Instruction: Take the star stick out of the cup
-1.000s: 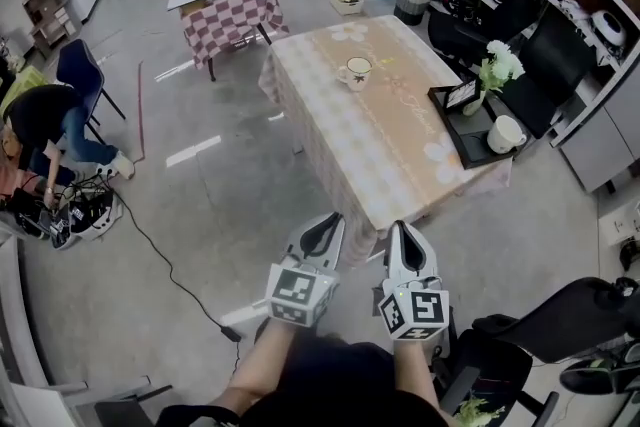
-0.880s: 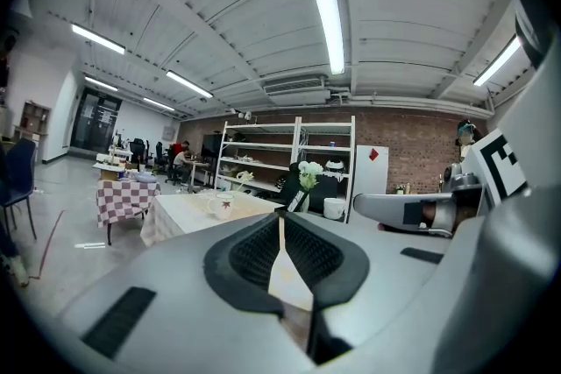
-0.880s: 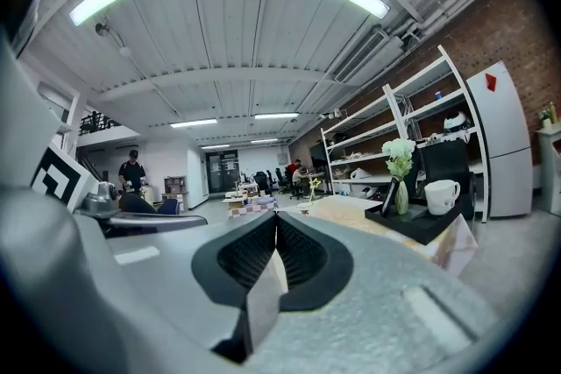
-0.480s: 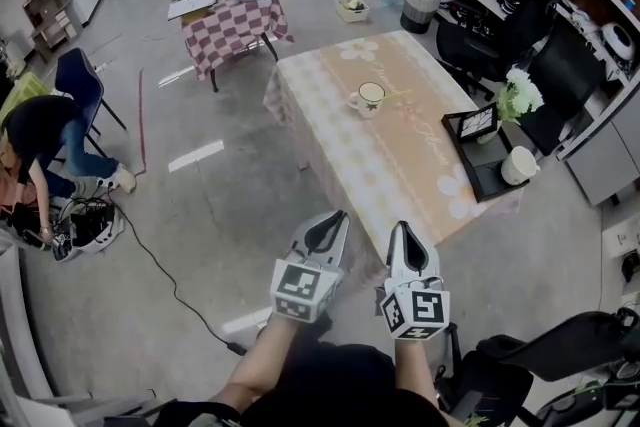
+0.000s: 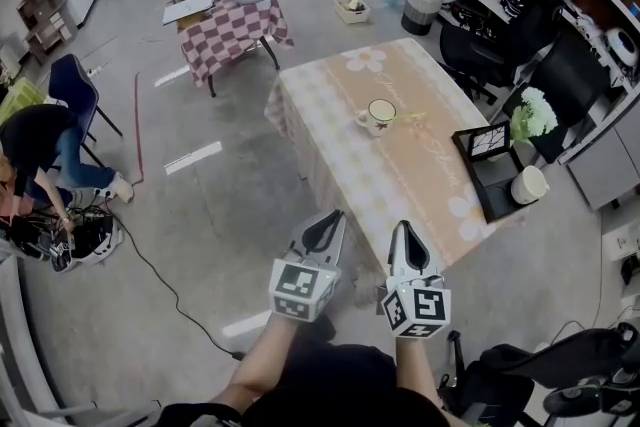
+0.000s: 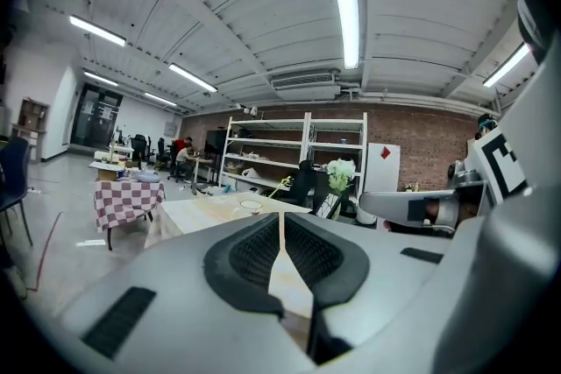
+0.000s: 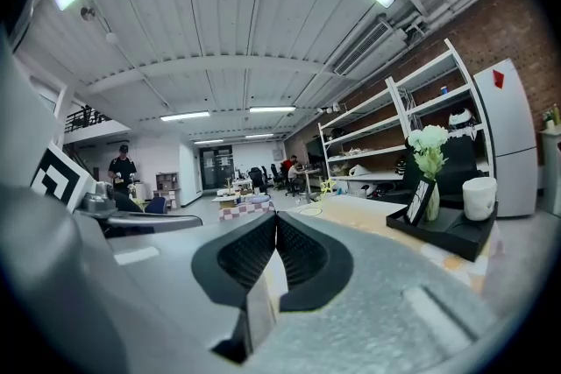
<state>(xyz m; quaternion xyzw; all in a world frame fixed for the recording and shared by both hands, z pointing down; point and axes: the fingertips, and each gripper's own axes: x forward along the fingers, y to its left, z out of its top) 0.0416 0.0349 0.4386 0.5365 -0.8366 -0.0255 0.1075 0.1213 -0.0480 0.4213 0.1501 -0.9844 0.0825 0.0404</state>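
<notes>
Both the left hand-held gripper (image 5: pixel 324 223) and the right hand-held gripper (image 5: pixel 402 235) have jaws pressed together on nothing, just off the table's (image 5: pixel 335 130) near edge; the star stick (image 5: pixel 411 118) sits in the cup (image 5: pixel 380 114) mid-table, well apart

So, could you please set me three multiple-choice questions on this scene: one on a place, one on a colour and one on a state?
1. Where does the cup stand?
A) on the floor
B) on the beige-clothed table
C) on a chair

2. What cloth covers the small far table?
A) plain blue
B) plain green
C) red and white check

3. How do the two grippers' jaws stand?
A) together, empty
B) wide apart
C) clamped on the star stick

Answers:
1 B, the head view shows it mid-table.
2 C, the checks are plain there.
3 A, the left gripper and right gripper show pads together with nothing between them.
</notes>
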